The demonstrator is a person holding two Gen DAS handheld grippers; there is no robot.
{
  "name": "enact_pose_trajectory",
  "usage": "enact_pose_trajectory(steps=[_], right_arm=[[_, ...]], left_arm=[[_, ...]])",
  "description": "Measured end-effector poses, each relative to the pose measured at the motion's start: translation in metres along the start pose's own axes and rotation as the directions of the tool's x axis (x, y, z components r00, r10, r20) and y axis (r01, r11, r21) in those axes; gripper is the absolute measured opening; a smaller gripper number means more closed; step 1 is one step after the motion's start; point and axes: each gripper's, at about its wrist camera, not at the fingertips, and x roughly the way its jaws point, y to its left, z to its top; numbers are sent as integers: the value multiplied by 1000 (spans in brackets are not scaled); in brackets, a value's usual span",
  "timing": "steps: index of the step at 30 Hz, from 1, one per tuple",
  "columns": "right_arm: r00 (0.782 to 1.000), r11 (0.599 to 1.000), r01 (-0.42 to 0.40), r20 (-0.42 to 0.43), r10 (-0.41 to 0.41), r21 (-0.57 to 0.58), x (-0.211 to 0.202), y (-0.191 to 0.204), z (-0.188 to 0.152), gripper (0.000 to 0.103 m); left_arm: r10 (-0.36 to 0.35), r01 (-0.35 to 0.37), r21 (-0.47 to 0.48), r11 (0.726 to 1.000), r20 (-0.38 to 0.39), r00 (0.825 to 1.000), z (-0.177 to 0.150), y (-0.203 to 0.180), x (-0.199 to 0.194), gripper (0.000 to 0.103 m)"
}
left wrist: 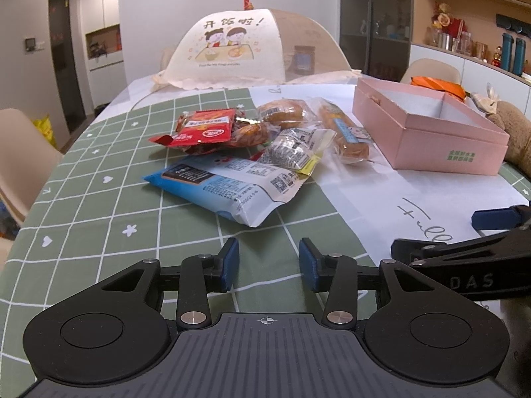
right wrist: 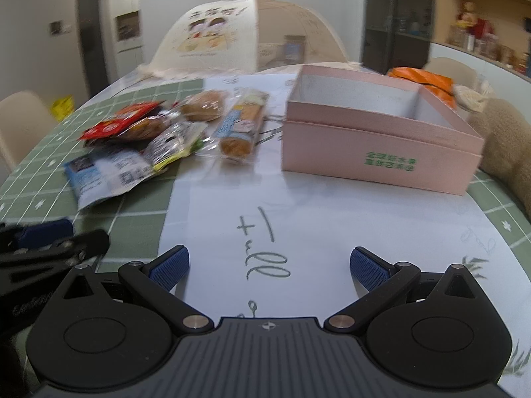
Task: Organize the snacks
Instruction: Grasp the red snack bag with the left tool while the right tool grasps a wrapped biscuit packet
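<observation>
A pile of wrapped snacks lies on the table: a blue and white packet (left wrist: 225, 185) in front, a red packet (left wrist: 202, 129), a small clear packet with a yellow edge (left wrist: 298, 149), a round bun (left wrist: 282, 112) and a long bread stick (left wrist: 348, 132). The pile shows at left in the right wrist view (right wrist: 159, 139). An open, empty pink box (left wrist: 431, 132) (right wrist: 381, 146) stands right of the pile. My left gripper (left wrist: 268, 265) is open and empty, just short of the blue packet. My right gripper (right wrist: 268, 268) is wide open and empty, short of the box.
A mesh food cover (left wrist: 252, 49) stands at the far end of the table. A brown plush toy (left wrist: 511, 136) and an orange bag (left wrist: 438, 84) lie right of the box. Beige chairs (left wrist: 20, 165) flank the table. The tablecloth (left wrist: 99, 215) is green checked with a white strip.
</observation>
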Motion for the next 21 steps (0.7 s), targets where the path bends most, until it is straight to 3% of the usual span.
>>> enact_pose_trajectory(steps=[3, 6, 8, 10, 13, 15, 16, 18, 21], right_arm=[[997, 999, -32, -74, 30, -31, 2, -2, 9, 103], [990, 997, -57, -132, 49, -53, 4, -4, 16, 103], [987, 995, -68, -153, 57, -68, 5, -4, 17, 103], [979, 993, -84, -191, 67, -79, 6, -6, 21, 103], [964, 992, -92, -258, 66, -91, 12, -4, 31, 103], [958, 992, -100, -276, 74, -80, 11, -1, 40, 95], [961, 992, -99, -266, 74, -80, 7, 1, 47, 89], [976, 993, -95, -203, 79, -68, -9, 3, 61, 89], [980, 991, -129, -153, 125, -18, -28, 2, 79, 90]], left_arm=[[-11, 10, -39, 999, -12, 1000, 3, 2, 0, 45], [-92, 74, -198, 977, -84, 992, 26, 23, 2, 42], [-117, 106, -267, 958, -29, 993, 52, 42, -3, 42], [-108, 100, -254, 962, -18, 994, 83, 57, 4, 42], [-150, 117, -274, 955, -103, 983, 135, 84, 42, 42], [-140, 102, -217, 971, -164, 977, 160, 91, 72, 42], [-109, 79, -164, 983, -185, 977, 170, 90, 86, 42], [-76, 58, -87, 995, -221, 972, 178, 89, 110, 42], [-80, 69, -46, 997, -309, 948, 174, 84, 144, 45]])
